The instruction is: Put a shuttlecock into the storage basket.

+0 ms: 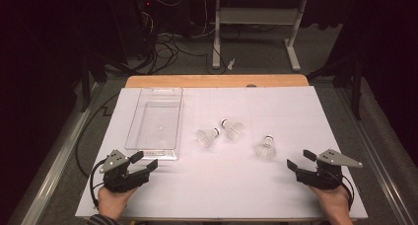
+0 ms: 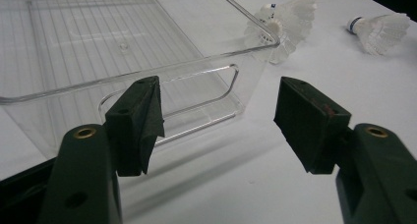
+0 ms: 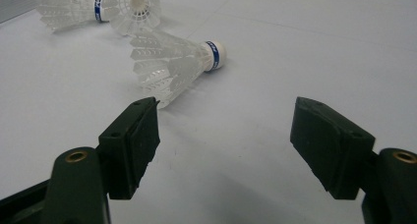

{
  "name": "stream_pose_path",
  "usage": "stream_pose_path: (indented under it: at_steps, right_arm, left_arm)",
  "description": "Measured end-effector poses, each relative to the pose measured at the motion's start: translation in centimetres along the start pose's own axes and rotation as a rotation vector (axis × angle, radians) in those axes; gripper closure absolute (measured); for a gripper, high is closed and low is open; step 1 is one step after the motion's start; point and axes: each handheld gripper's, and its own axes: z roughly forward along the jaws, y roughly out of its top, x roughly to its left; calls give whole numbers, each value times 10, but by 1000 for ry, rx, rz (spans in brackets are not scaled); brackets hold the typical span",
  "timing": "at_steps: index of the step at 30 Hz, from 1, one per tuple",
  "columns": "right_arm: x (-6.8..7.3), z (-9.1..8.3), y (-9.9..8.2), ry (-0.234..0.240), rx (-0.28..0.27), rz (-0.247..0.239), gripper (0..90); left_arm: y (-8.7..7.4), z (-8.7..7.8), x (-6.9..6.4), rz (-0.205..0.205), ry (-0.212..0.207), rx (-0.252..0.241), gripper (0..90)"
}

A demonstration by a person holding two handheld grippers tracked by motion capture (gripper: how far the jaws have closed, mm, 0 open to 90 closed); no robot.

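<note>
**Both grippers spread wide at the near edge, three shuttlecocks loose on the sheet**

A white sheet [image 1: 276,111] covers most of the table [image 1: 217,81], whose wooden far edge shows beyond it. On the sheet's left half lies a clear plastic tray [image 1: 154,124], long side running away from the person, with nothing seen inside it. In the left gripper view the tray's near wall [image 2: 147,86], with its cut-out handle, stands just past the jaws.

The left gripper [image 1: 146,161] rests near the front left of the sheet, held in the person's left hand [image 1: 112,200], pointing toward the tray's near right corner. Its jaws are released, set well apart, with nothing between them; the left gripper view [image 2: 219,118] shows bare sheet in the gap.

The right gripper [image 1: 300,160] rests near the front right, held in the right hand [image 1: 335,205], pointing left and slightly away. Its jaws are likewise released and wide, grasping nothing; the right gripper view [image 3: 223,135] shows bare sheet between them.

Three white shuttlecocks lie on their sides in the middle of the sheet, right of the tray. The nearest shuttlecock [image 1: 266,147] lies alone, close to the right gripper, its cork pointing away from the person; in the right gripper view [image 3: 172,67] its skirt reaches just beyond the left-hand jaw tip without clearly touching it. The middle shuttlecock [image 1: 232,129] and the left shuttlecock [image 1: 207,136] lie close together, corks near each other.
</note>
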Motion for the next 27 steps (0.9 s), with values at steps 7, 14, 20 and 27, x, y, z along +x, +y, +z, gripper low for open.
stream_pose_path:
  at_steps: [7,14,20,27]
  right_arm:
    - [0,0,0,-1,0,-1,275]
    - [0,0,0,0,1,-1,275]
    - [0,0,0,-1,0,0,274]
    - [0,-1,0,-3,-10,3,273]
  left_arm:
    - [-2,3,-5,22,-13,7,362]
    - [-3,5,-9,33,-22,7,363]
    - [-4,7,-12,40,-32,8,364]
    - [-3,7,-14,53,-35,6,363]
